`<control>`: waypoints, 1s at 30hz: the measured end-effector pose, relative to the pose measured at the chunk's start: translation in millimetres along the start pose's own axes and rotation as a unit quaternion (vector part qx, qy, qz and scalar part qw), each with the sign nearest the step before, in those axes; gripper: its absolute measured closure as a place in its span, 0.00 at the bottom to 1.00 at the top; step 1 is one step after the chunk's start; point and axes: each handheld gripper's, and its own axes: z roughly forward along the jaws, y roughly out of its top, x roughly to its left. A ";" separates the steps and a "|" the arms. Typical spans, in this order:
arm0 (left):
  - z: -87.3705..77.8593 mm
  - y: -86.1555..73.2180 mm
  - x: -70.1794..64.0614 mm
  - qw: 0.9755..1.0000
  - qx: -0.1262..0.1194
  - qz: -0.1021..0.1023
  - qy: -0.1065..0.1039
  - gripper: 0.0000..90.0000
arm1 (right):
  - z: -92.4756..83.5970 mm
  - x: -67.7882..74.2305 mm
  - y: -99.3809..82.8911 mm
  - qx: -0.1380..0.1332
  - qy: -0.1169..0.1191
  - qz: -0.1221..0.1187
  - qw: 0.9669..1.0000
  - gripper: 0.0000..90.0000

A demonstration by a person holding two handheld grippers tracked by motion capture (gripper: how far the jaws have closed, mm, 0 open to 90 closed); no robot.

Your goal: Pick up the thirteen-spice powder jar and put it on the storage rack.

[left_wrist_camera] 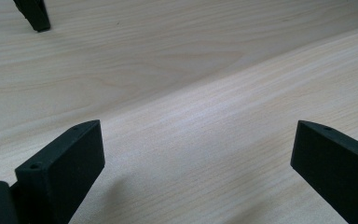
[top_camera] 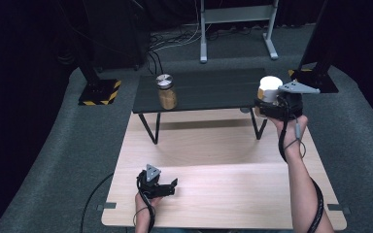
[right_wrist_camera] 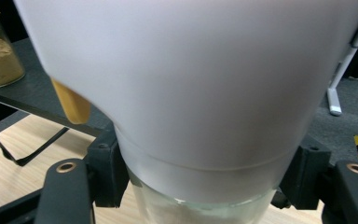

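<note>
Nearest to us, our left gripper (top_camera: 166, 186) rests low over the pale wooden surface (top_camera: 213, 194), its jaws spread wide with nothing between them. It sits clear of the work, out of the way and ready should a second hold be needed.

Farther out and to the right, our right gripper (top_camera: 272, 104) has its jaws clamped on a jar with a white lid (top_camera: 270, 88). In the right gripper view the pads (right_wrist_camera: 106, 170) press on either side of the jar's clear glass just under the frosted white lid (right_wrist_camera: 191, 93), a grip below the wider top that should keep it from slipping down. The jar is held at the right end of the dark shelf (top_camera: 209, 90) that stands on thin legs on the surface; whether its base rests on the shelf or hangs just above it we cannot tell from here. A tan label or tag (right_wrist_camera: 72, 105) shows at its side.

Farthest along the shelf, near its left end and well apart, a second jar (top_camera: 166, 92) with a metal lid and tan powder stands upright, suggesting the shelf is where jars belong.
</note>
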 end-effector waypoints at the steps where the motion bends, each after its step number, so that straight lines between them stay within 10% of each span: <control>1: 0.0 -0.1 0.0 1.000 0.000 0.000 0.000 0.03 | 0.2 -0.3 0.2 -0.001 -0.001 0.000 1.000 0.33; 30: -0.5 -0.6 -0.1 1.000 -0.002 0.006 -0.002 0.03 | 8.0 2.4 11.7 -0.005 0.002 -0.006 1.000 0.33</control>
